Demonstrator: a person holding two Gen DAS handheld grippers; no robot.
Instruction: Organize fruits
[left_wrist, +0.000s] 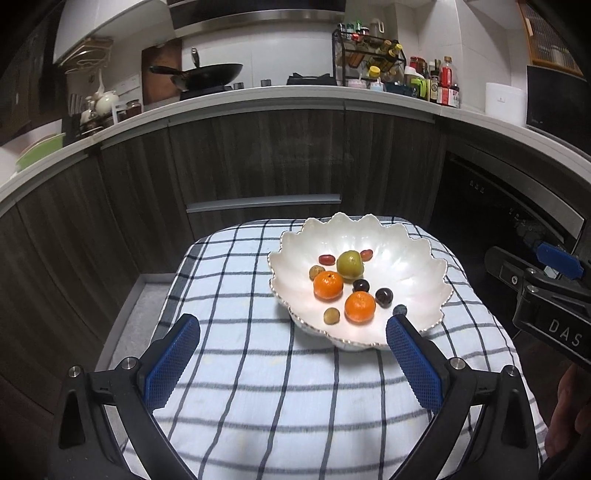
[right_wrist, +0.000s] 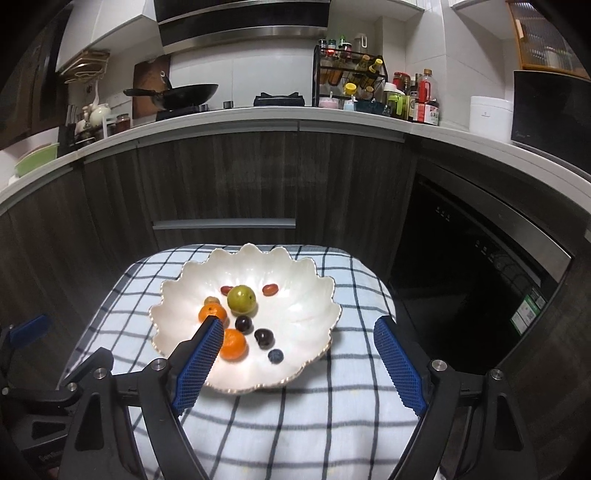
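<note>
While both claws hang clear of the fruit, the stock reads as follows.

Carrier: small table under a checked cloth (left_wrist: 258, 369), set before dark kitchen cabinets.

Dish (left_wrist: 417, 266): white, scalloped, on the far right part of the cloth, reaching near its far edge. All visible fruit lies inside it; none is seen on the cloth.

Contents, far side to near:
- two small red fruits (left_wrist: 326, 259), one either side of the green one
- one green fruit (left_wrist: 349, 264), largest piece, near the middle
- two tangerines (left_wrist: 328, 284), on the left part of the dish, one behind the other
- two small tan fruits (left_wrist: 315, 272), by the left rim
- two dark cherries (left_wrist: 384, 297), right of the tangerines
- one blueberry (right_wrist: 276, 356), nearest the front rim

Left gripper (left_wrist: 291, 365): released, jaws spread wide, nothing between them, above bare cloth at the near left of the dish.

Right gripper (right_wrist: 299, 365): released, empty, above the near rim; its left finger overlaps the tangerines in its own view, but no contact shows.

Progress: judged complete or nearly so. Gathering appears done, with every piece dished and both tools unloaded. Sorting by kind is loose: the pairs sit roughly together, not in strict groups. Whether more is wanted, I cannot tell.
</note>
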